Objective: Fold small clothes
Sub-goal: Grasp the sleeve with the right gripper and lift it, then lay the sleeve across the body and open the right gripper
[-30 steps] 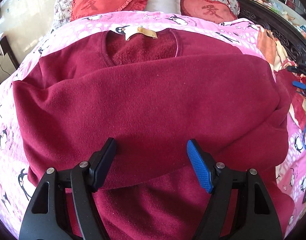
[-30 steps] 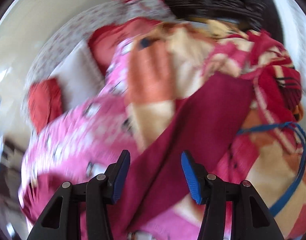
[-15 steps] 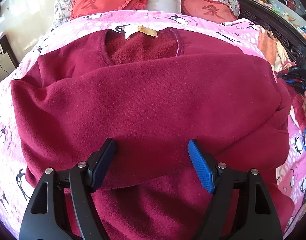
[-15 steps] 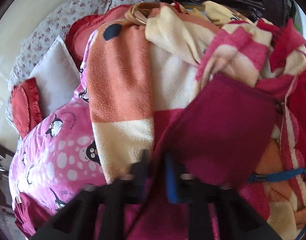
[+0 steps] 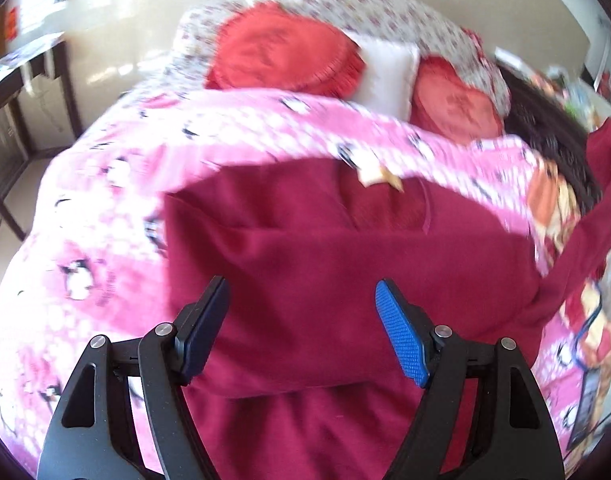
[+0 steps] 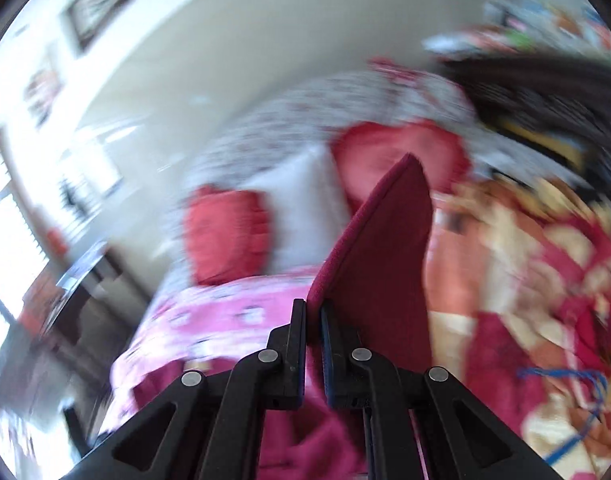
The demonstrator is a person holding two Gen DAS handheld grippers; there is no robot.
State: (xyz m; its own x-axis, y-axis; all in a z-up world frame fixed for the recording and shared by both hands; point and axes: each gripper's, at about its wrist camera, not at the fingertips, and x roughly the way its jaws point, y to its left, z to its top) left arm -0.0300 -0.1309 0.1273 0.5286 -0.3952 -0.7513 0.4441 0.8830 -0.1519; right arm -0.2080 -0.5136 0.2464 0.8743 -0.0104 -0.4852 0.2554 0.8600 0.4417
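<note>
Garment: a dark red fleece sweater (image 5: 345,264) lies spread on the bed, front up, its neckline toward the pillows and a pale label (image 5: 375,176) showing at the collar.
Fold state: one sleeve lies folded across the chest of the sweater; the lower body of the sweater reaches the bottom edge of the left wrist view.
Lifted sleeve: the other sleeve (image 6: 385,240) is raised off the bed at the sweater's far right side; in the left wrist view it rises as a red band (image 5: 601,208) toward the picture's right edge.
Right gripper (image 6: 313,320): closed tight on the sleeve's cuff end, fabric pinched between the two pads, the cuff standing up above the fingers.
Left gripper (image 5: 301,320): fingers spread wide apart above the sweater's middle, nothing between them; whether the tips touch the fleece cannot be told.
Bed cover: a pink quilt with penguin print (image 5: 105,240) lies under the sweater and shows around it on the left and top.
Pillows: two red heart-shaped cushions (image 5: 285,56) and a white pillow (image 5: 389,76) between them sit beyond the sweater's collar, against a floral bolster (image 5: 345,4).
Blanket: a rumpled orange, cream and red blanket (image 6: 525,280) is heaped just right of the lifted sleeve.
Sharpness: both views are smeared, the right wrist view most of all.
</note>
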